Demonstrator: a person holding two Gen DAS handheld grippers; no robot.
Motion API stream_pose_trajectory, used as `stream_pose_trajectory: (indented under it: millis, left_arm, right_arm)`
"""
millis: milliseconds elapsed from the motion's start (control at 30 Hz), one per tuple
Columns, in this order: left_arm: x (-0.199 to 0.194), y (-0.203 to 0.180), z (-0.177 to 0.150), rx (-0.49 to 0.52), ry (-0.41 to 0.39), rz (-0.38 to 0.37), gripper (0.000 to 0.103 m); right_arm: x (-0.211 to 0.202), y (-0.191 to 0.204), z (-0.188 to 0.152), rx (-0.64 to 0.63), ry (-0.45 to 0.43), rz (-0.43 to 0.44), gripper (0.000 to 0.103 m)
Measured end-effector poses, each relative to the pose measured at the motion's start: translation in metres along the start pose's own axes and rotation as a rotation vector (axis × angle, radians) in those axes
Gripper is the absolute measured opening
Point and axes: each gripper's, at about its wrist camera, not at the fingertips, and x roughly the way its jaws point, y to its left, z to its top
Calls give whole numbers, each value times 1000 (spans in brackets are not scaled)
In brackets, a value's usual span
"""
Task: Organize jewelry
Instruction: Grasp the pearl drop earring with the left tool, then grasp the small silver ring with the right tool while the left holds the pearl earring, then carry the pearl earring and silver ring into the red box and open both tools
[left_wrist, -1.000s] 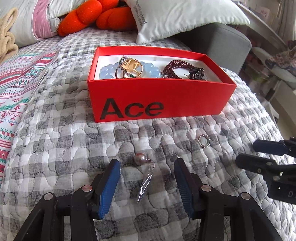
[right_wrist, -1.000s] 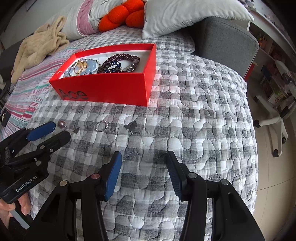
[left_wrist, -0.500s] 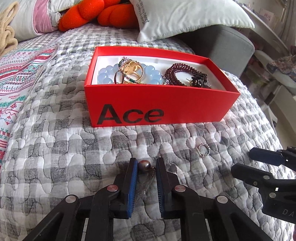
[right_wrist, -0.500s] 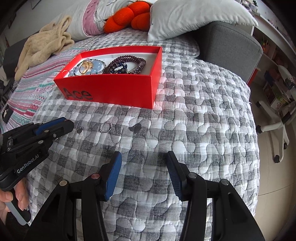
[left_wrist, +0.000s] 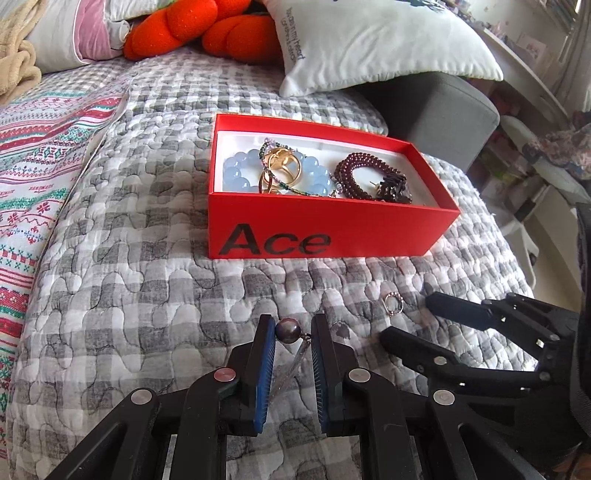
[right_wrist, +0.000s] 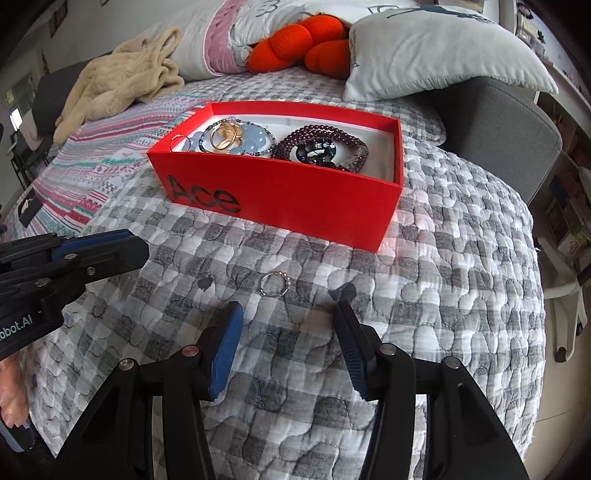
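Red box holds blue beads, gold rings, garnet bracelets.

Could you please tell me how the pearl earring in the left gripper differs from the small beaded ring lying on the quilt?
The pearl earring is pinched between the left gripper fingers, while the beaded ring lies loose on the quilt, just ahead of the open right gripper. The pearl earring is a dark round bead with a dangling silvery strip; the beaded ring is an open hoop. Both are outside the red box.
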Motion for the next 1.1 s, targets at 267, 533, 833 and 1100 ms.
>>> stream_pose_trajectory:
  millis: [267, 533, 833, 1100]
  left_arm:
    - [-2, 2, -1, 0, 10, -2, 14]
    - [-1, 4, 0, -17, 21, -12, 14]
    - [-2, 12, 1, -41, 39, -50, 14]
    - [-11, 17, 16, -61, 11, -61, 14]
  right_arm:
    - [5, 5, 4, -58, -30, 11, 45]
    - [7, 11, 5, -75, -30, -8, 29]
    - [4, 12, 8, -53, -29, -4, 17]
    - [-29, 5, 21, -11, -97, 31, 17]
